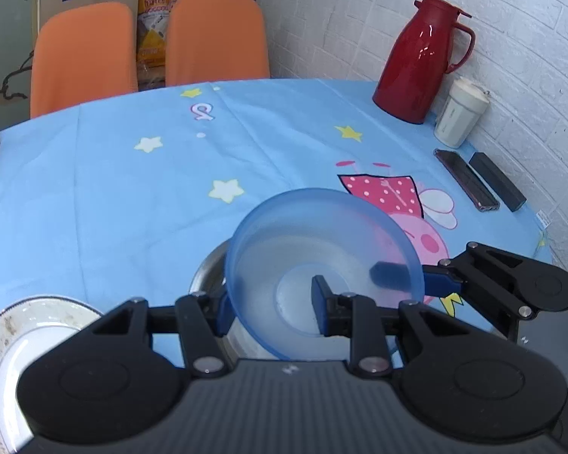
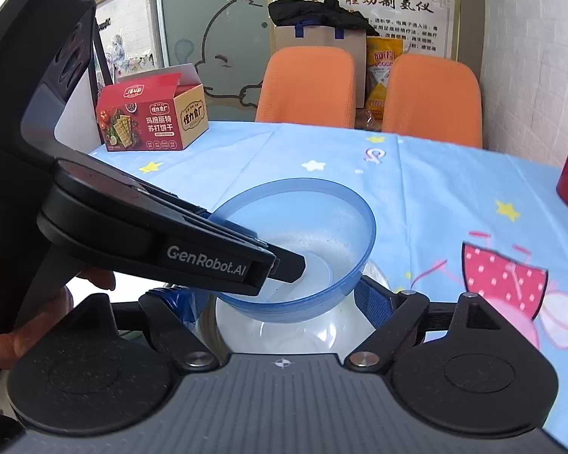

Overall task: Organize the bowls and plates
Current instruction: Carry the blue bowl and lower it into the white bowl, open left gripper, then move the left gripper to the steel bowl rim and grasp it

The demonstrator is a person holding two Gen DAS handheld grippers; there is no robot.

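Pinching the blue bowl's (image 1: 322,265) rim, the left gripper (image 1: 272,312) tilts it over the steel bowl (image 1: 208,272) at lower centre for nesting, while the right gripper (image 2: 280,299) sits wide apart.

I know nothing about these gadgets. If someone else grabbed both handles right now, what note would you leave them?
Left gripper: shut on the near wall of the blue bowl, one finger inside and one outside, holding it tilted just above the metal bowl.
Right gripper: fingers spread on either side of the bowls; I cannot tell if it grips anything.
White plate: on the table, to the left of the bowls, apart from them.
Done: blue bowl picked up and brought over the metal one.
Left: probably lower it in, release, then deal with the plate.
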